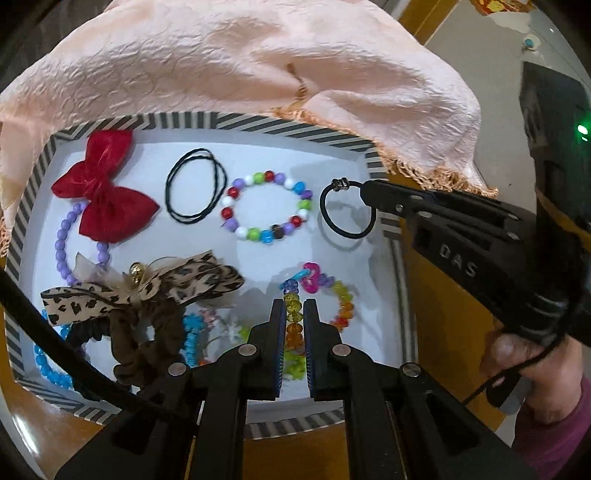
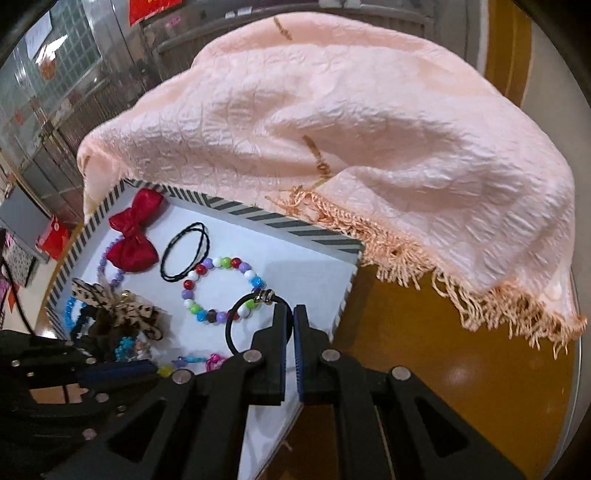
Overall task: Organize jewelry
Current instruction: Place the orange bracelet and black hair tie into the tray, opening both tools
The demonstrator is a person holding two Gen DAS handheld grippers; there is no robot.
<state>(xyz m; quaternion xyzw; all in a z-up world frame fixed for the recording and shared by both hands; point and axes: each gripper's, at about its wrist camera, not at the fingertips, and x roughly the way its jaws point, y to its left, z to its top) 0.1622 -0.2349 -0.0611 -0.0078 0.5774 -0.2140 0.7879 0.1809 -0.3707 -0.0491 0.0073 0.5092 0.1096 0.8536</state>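
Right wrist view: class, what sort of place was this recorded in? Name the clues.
Probably a shop or a home-style room, not a lab. Clues: a glossy brown wooden table with a fringed pink scarf, a striped tray of hair accessories, and glass panels with red signs behind.

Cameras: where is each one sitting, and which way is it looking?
Left wrist: on the left gripper, looking down into the striped-rim white tray; its shut fingers pinch a rainbow crystal-bead bracelet; a hand shows.
Right wrist: on the right gripper, looking down at the tray's corner; its fingers pinch a black elastic hair tie.
Shared: tray, red fabric bow, peach fringed cloth.
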